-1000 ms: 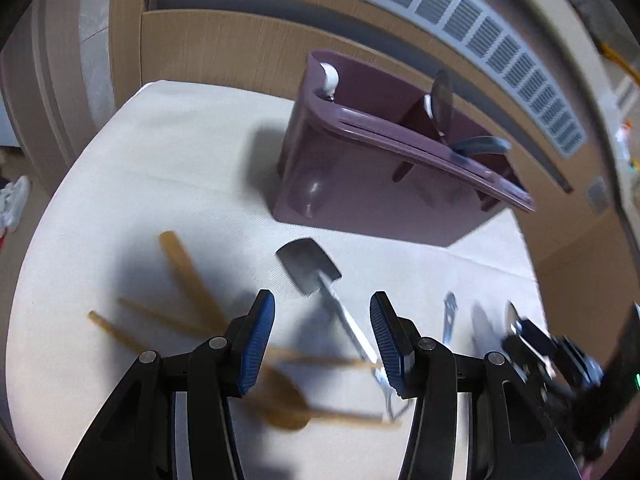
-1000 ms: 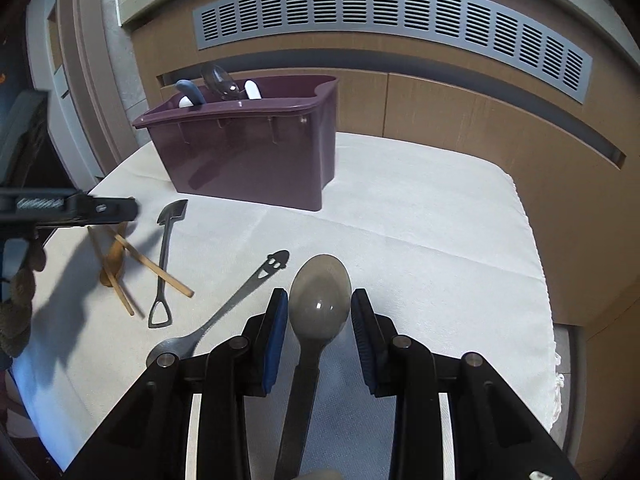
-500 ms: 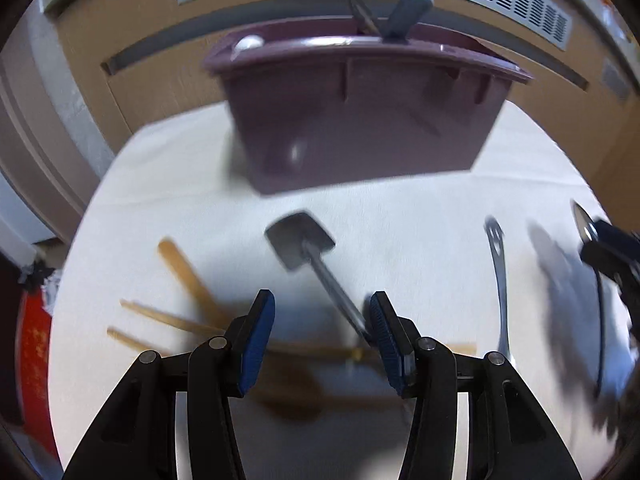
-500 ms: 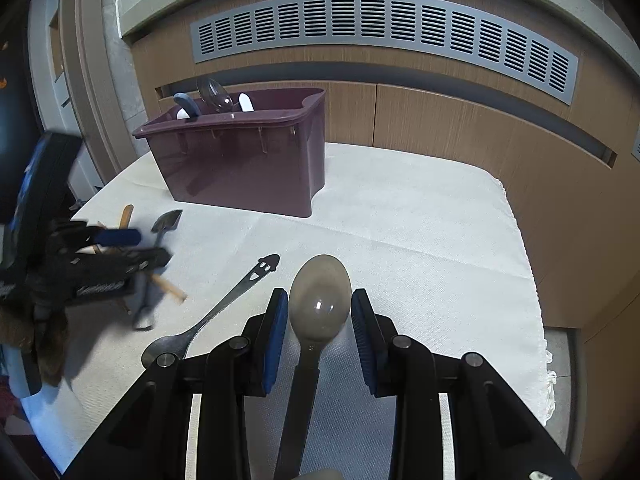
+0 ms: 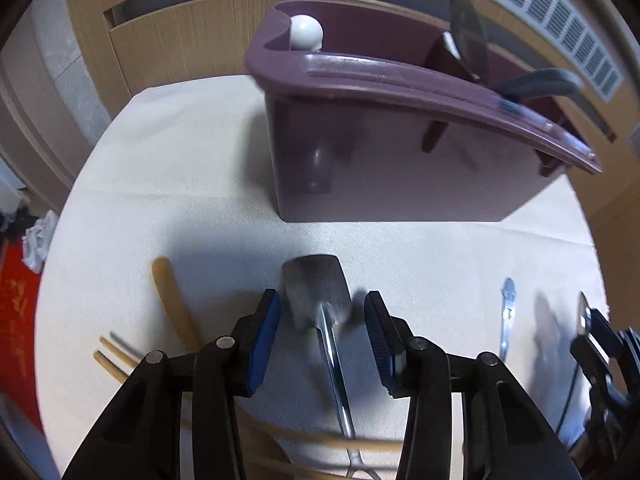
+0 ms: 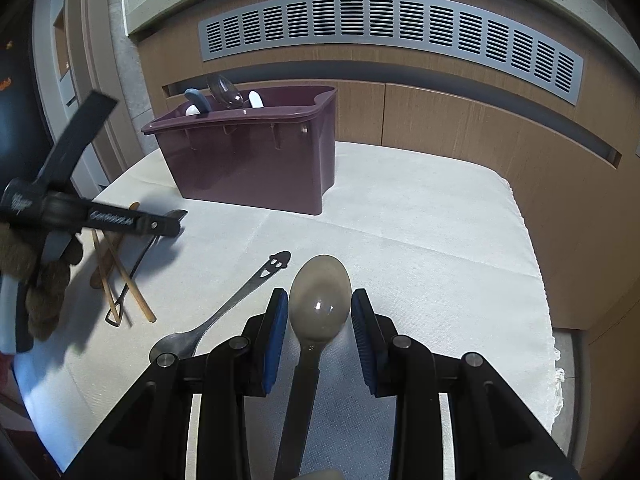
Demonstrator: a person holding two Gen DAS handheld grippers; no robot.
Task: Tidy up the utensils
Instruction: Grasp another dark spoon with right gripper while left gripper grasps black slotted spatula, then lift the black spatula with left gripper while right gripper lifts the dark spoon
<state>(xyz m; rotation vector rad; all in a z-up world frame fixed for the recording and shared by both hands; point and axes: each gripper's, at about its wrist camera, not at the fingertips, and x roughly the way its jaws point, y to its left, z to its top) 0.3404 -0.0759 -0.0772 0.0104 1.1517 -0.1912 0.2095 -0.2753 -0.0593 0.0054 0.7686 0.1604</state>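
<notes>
A small metal shovel-shaped spoon (image 5: 314, 292) lies on the white cloth (image 5: 180, 184), its head between the blue pads of my left gripper (image 5: 322, 336). The jaws are closing, with a gap left on both sides of the head. In the right wrist view the left gripper (image 6: 172, 226) hangs low over that spoon's handle (image 6: 134, 274). My right gripper (image 6: 319, 320) is shut on a grey spoon (image 6: 320, 300), bowl forward, held above the cloth. The purple caddy (image 5: 400, 168) (image 6: 248, 168) stands at the back.
The caddy holds a white spoon (image 5: 306, 32), a dark spoon (image 5: 466, 28) and a grey-blue handle (image 5: 552, 80). A wooden spoon (image 5: 172, 300) and chopsticks (image 6: 128, 280) lie left of the shovel spoon. A metal spoon with a smiley-face handle (image 6: 244, 292) lies beside the right gripper.
My left gripper has dropped closer to the cloth and forward over the shovel spoon's head, and its jaws have narrowed. The right gripper and its spoon have stayed put.
</notes>
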